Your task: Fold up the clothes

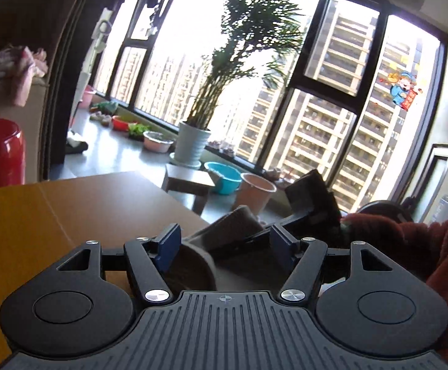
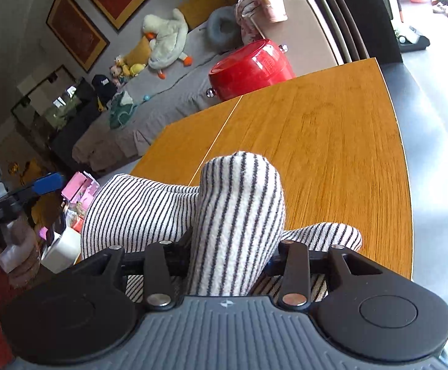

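The right gripper (image 2: pixel 234 259) was clamped on a bunched fold of the striped garment (image 2: pixel 239 215), a soft fleecy knit lying at the near edge of the wooden table (image 2: pixel 331 141). Its fingertips were hidden by cloth. The left gripper (image 1: pixel 225 246) was spread, holding nothing.

right gripper (image 2: pixel 233 265) clamped on a bunched fold of white fleece garment with thin dark stripes (image 2: pixel 239 215), fold sticking up between the fingers. rest of garment drapes over the near edge of the orange-brown wooden table (image 2: pixel 331 141). glossy red round stool (image 2: pixel 251 67) beyond the table's far edge
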